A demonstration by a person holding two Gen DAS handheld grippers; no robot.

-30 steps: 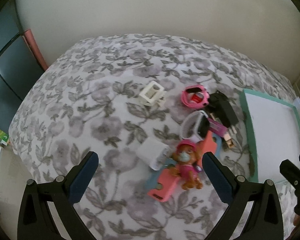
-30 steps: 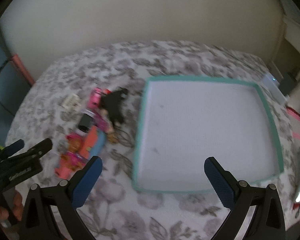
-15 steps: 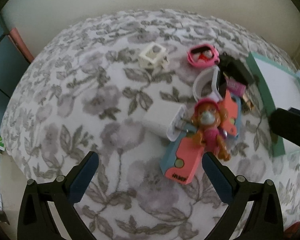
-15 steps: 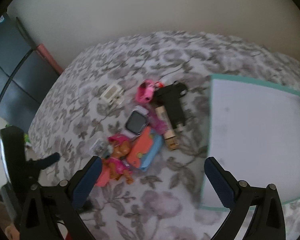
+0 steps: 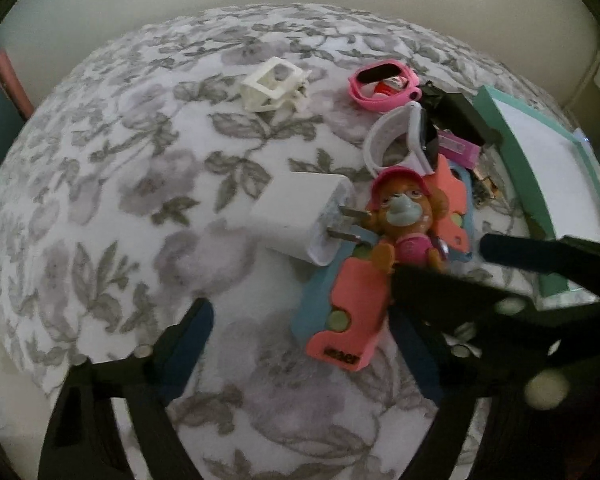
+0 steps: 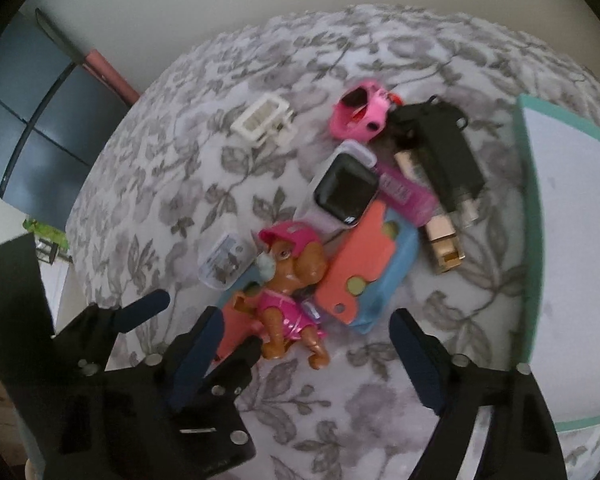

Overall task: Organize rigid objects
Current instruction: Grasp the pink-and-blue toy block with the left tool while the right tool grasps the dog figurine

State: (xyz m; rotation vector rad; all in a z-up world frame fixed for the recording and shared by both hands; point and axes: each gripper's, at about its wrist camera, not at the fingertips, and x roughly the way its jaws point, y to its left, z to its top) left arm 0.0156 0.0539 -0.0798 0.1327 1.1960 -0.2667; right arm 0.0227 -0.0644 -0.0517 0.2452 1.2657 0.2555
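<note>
Both grippers have dropped in over the toy pile in the last second — the right gripper (image 6: 308, 344) wide open around the dog figure (image 6: 290, 300), the left gripper (image 5: 304, 344) open beside it; the teal tray (image 6: 534, 240) waits, empty.

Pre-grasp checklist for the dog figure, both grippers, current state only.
1. Right gripper open: ok, jaws spread wide.
2. Left gripper open: ok.
3. Dog figure between the right jaws: ok, just ahead of the gap, nearer its left finger.
4. Figure free of clutter: not ok, it lies on the coral and blue case, with the white charger prongs at its head.
5. Grippers clear of each other: not ok, they overlap in both views.
6. Teal tray has room: ok, white floor bare where visible.
</note>
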